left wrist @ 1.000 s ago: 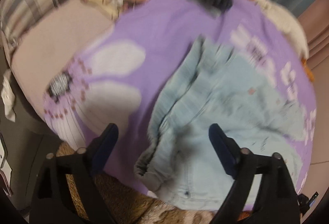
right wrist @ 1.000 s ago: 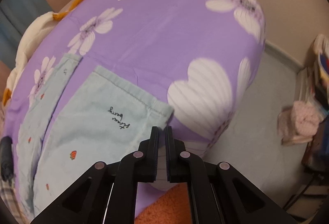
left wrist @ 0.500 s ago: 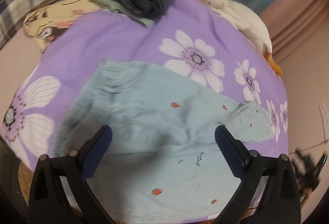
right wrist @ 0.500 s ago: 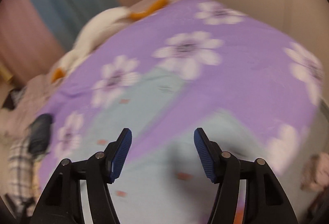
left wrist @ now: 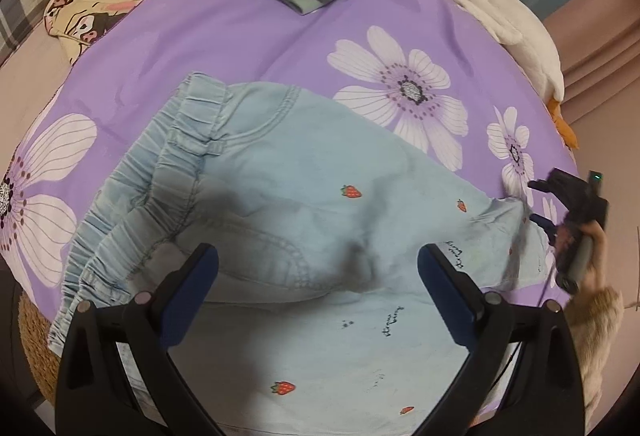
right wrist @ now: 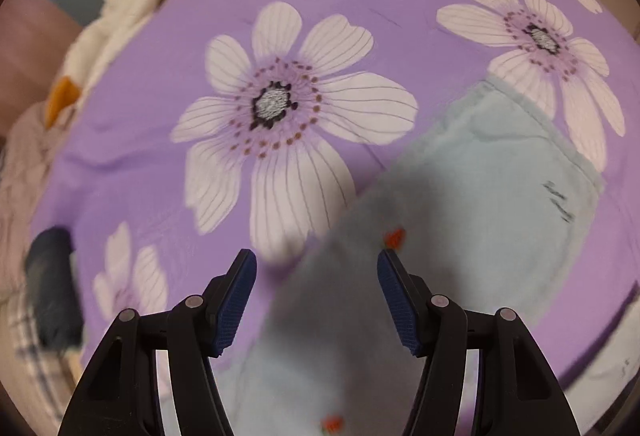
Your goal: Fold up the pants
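Pants (left wrist: 304,211) folded lengthwise on bedspread (left wrist: 248,35), near its front edge.
Soft, light denim; take hems and waistband. Left gripper (left wrist: 318,280) and right gripper (right wrist: 316,300) spread, empty.

Soft matt denim pants (left wrist: 304,203) on smooth cotton bedspread (left wrist: 240,31).

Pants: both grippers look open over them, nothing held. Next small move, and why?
Probably lower the right gripper onto the leg hem and pinch it. The light blue pants lie folded lengthwise on the purple sheet, waistband at the far end from the hem; both grippers, including the left gripper, are open and empty.
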### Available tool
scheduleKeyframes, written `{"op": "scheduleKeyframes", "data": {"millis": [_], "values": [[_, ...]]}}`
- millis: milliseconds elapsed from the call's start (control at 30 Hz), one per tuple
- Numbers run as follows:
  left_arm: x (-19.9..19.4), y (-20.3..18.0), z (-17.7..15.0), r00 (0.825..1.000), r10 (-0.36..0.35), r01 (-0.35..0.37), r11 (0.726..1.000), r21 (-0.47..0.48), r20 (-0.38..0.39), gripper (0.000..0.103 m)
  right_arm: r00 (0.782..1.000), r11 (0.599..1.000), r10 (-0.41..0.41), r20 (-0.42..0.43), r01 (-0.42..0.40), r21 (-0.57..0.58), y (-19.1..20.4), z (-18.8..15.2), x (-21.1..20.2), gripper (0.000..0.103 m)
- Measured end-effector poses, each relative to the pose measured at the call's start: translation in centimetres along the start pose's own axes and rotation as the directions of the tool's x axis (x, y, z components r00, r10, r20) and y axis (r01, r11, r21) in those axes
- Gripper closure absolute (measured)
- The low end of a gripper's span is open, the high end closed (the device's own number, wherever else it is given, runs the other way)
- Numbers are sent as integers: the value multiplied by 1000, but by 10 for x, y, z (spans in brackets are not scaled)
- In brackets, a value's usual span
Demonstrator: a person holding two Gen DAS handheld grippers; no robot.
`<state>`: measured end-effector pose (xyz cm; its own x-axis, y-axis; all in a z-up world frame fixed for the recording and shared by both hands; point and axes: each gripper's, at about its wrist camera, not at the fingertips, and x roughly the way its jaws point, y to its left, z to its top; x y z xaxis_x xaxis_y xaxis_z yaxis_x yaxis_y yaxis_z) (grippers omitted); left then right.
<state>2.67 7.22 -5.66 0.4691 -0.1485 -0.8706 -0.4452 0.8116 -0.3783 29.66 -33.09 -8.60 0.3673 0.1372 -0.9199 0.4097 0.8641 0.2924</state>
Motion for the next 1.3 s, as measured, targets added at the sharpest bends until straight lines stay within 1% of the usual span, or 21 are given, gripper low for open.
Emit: {"op": "scheduleKeyframes", "data": {"millis": [67, 100, 167, 200, 233, 333, 433, 500, 567, 667, 733, 767, 833, 900, 967, 1000, 1033, 1100, 1167, 1233, 1300], "values": [[1, 3, 1, 1000, 19, -19, 1000, -8, 4, 3, 999, 999, -35, -23, 36, 27, -3, 2, 18, 43], [1, 4, 2, 1000, 21, -21, 1000, -12, 7, 3, 998, 998, -49, -28, 50, 43, -8, 2, 25, 47], [2, 4, 4, 1000, 15, -15, 1000, -27, 10, 3, 996, 996, -86, -26, 87, 35, -17, 0, 33, 80], [3, 4, 5, 1000, 7, -7, 999, -35, 9, 3, 995, 995, -97, -9, 97, 19, -23, -2, 31, 85], [4, 3, 7, 1000, -1, 1, 999, -43, 6, 3, 997, 997, -80, 5, 80, 7, -27, -4, 28, 98], [7, -4, 12, 999, -38, 38, 997, -68, -8, 4, 999, 999, 39, 22, -40, 11, -50, -11, 5, 98], [8, -10, 16, 998, -67, 67, 991, -119, 8, 7, 982, 989, 148, 115, -146, -26, -74, -30, -44, 98], [11, -17, 20, 997, -79, 79, 986, -145, 5, 11, 958, 976, 217, 189, -212, -47, -97, -56, -84, 98], [17, -28, 23, 995, -100, 97, 985, -145, -15, 13, 935, 965, 261, 242, -256, -50, -117, -76, -107, 98], [28, -47, 25, 993, -115, 108, 986, -130, -40, 15, 912, 953, 300, 278, -299, -49, -149, -115, -128, 98], [36, -57, 27, 991, -116, 106, 986, -132, -69, 18, 909, 947, 316, 272, -319, -31, -172, -142, -130, 98], [42, -63, 28, 989, -118, 106, 986, -131, -87, 18, 908, 945, 320, 269, -326, -24, -170, -148, -125, 98], [52, -74, 32, 986, -116, 101, 987, -125, -120, 22, 917, 949, 308, 255, -315, -16, -181, -164, -120, 98], [61, -83, 36, 987, -83, 69, 992, -103, -135, 23, 928, 957, 284, 241, -291, -4, -197, -185, -114, 98], [73, -89, 39, 988, -55, 45, 996, -74, -143, 25, 936, 957, 274, 219, -287, 30, -199, -188, -99, 98], [80, -90, 39, 987, -32, 21, 998, -67, -157, 35, 937, 954, 283, 205, -297, 39, -202, -192, -95, 98], [88, -89, 39, 983, 7, -19, 998, -65, -183, 58, 936, 951, 293, 195, -306, 43, -204, -196, -91, 98], [100, -83, 38, 975, 43, -55, 997, -51, -218, 79, 932, 947, 305, 195, -318, 41, -206, -201, -91, 98], [97, -77, 36, 981, 20, -30, 998, -48, -191, 89, 930, 945, 313, 193, -325, 35, -204, -204, -93, 98], [88, -72, 36, 988, -14, 9, 999, -34, -153, 93, 932, 946, 313, 183, -323, 28, -198, -197, -93, 98], [70, -72, 41, 995, -45, 44, 999, -15, -87, 94, 937, 952, 301, 178, -307, 3, -187, -178, -93, 98]]}}
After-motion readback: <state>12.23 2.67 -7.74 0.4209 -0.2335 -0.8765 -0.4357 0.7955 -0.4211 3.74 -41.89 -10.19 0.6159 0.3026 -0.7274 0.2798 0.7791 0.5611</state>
